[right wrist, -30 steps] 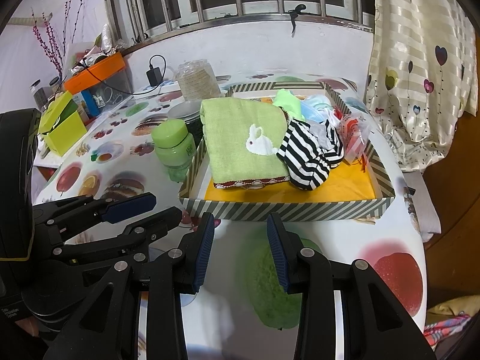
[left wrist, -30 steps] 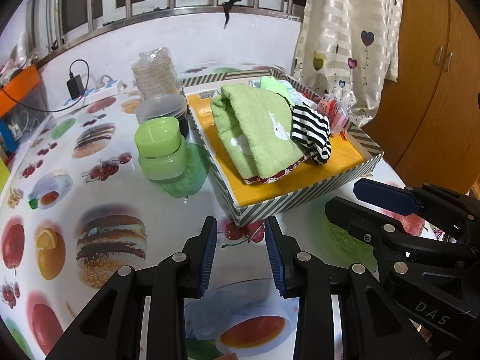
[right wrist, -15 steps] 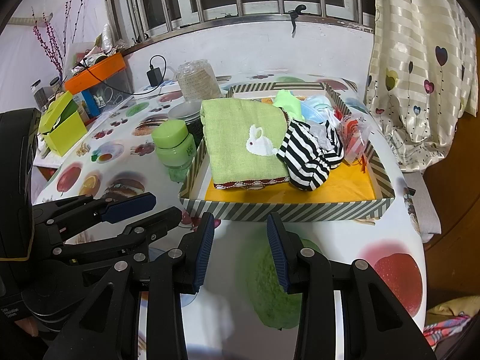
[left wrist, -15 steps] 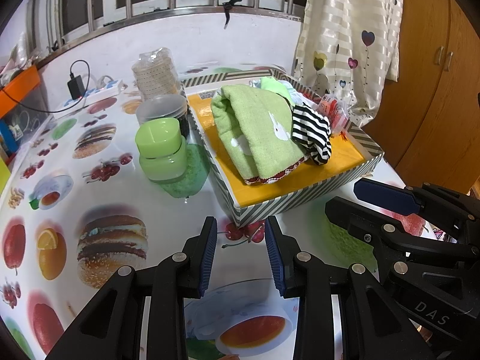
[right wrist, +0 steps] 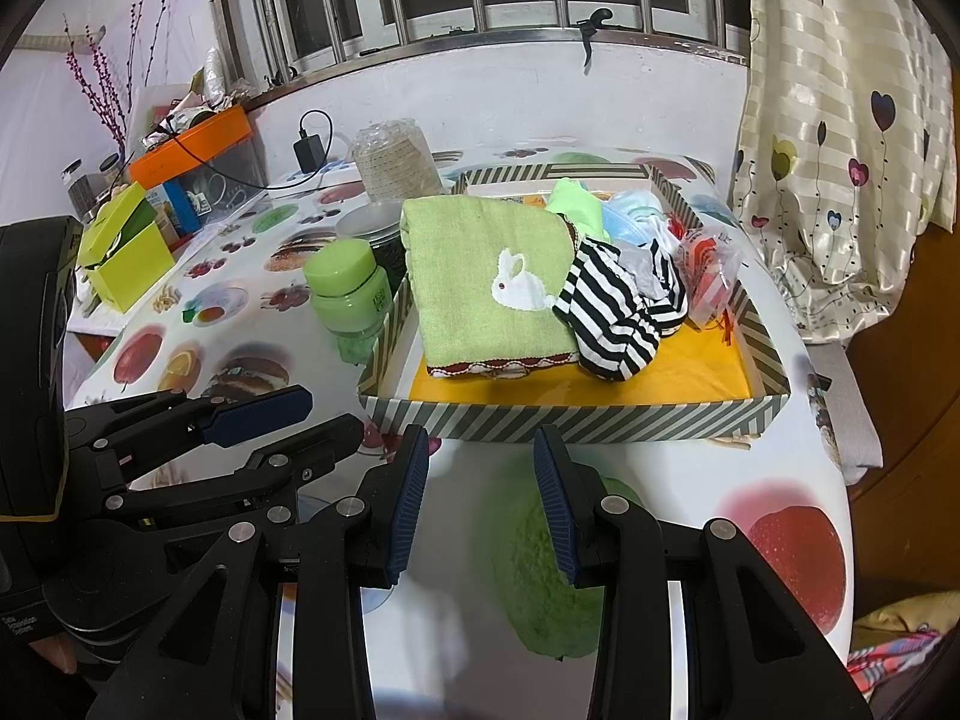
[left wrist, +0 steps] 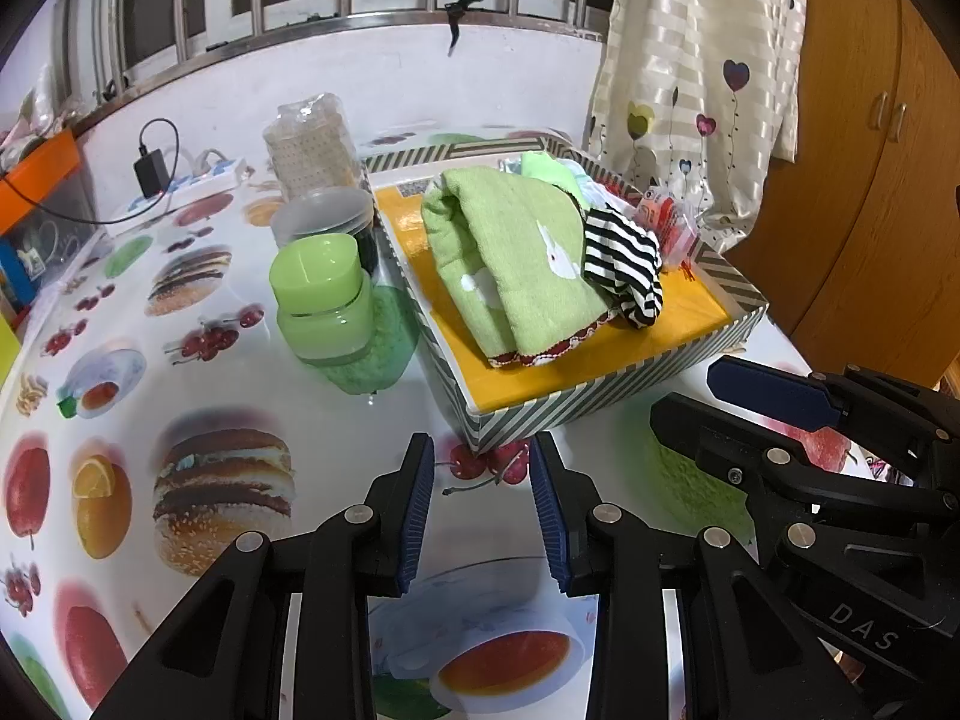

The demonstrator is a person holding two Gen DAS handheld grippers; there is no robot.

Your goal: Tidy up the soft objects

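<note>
On the worktop [left wrist: 336, 420], striped tray [right wrist: 570, 420] holds green towel [right wrist: 486, 282] and striped cloth [right wrist: 606, 324]; left gripper [left wrist: 482, 504] and right gripper [right wrist: 480, 498] jaws released, empty.

the raised letters "das" can be read on the black plastic body of the right gripper [left wrist: 774, 396], low at the right edge of the left wrist view. small print on the pale green jar's label [right wrist: 379, 300] and on the left gripper's [right wrist: 282, 420] black housing is too fine to read.

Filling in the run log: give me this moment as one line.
left gripper: open, empty | right gripper: open, empty | green towel, striped sock: in tray
</note>
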